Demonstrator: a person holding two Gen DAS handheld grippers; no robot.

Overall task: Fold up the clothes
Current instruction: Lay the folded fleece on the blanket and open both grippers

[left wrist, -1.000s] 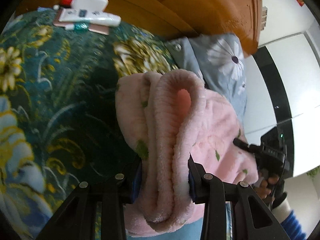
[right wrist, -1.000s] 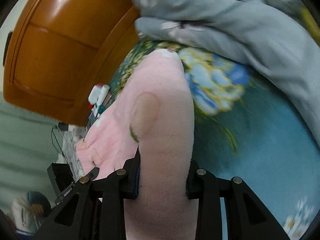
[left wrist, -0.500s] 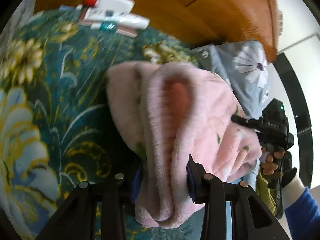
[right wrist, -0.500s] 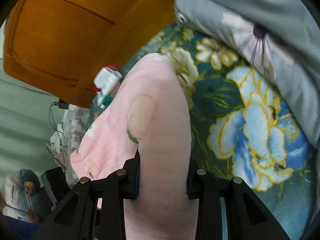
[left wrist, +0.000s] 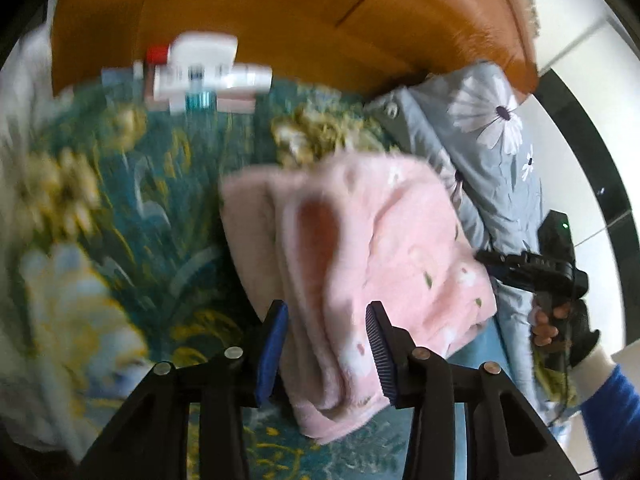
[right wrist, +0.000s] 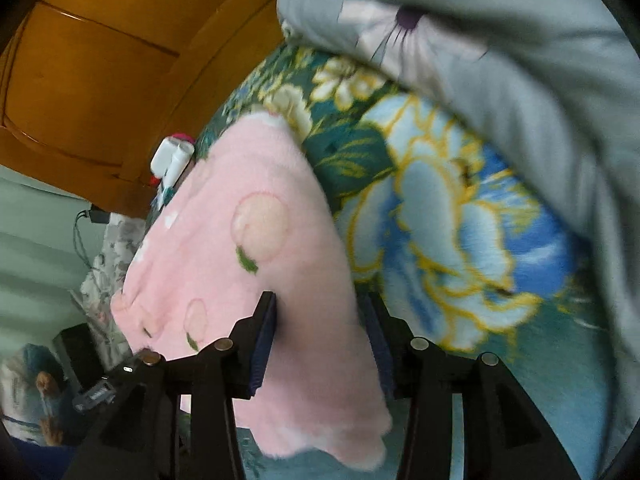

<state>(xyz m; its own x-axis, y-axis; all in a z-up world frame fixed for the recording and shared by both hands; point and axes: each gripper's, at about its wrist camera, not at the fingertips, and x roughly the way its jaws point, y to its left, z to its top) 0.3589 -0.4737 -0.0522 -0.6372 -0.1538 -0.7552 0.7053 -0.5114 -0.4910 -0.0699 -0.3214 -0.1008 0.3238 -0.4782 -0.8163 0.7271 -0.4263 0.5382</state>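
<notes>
The folded pink garment [left wrist: 372, 248] lay on the floral bedspread [left wrist: 132, 216] near the headboard [left wrist: 304, 16] — one end inside each gripper. Left gripper [left wrist: 327, 354] and right gripper [right wrist: 320, 344] were opening, pads easing off the fleece between them.

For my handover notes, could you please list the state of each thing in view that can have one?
Pink fleece garment: folded into a thick bundle, lying on the floral bedspread.
Left gripper: jaws opening, garment fold between them.
Right gripper: jaws opening, garment between them, pads no longer pressing.
Grey daisy quilt: rumpled, beside the garment.
White tubes and box: lying by the wooden headboard.
</notes>
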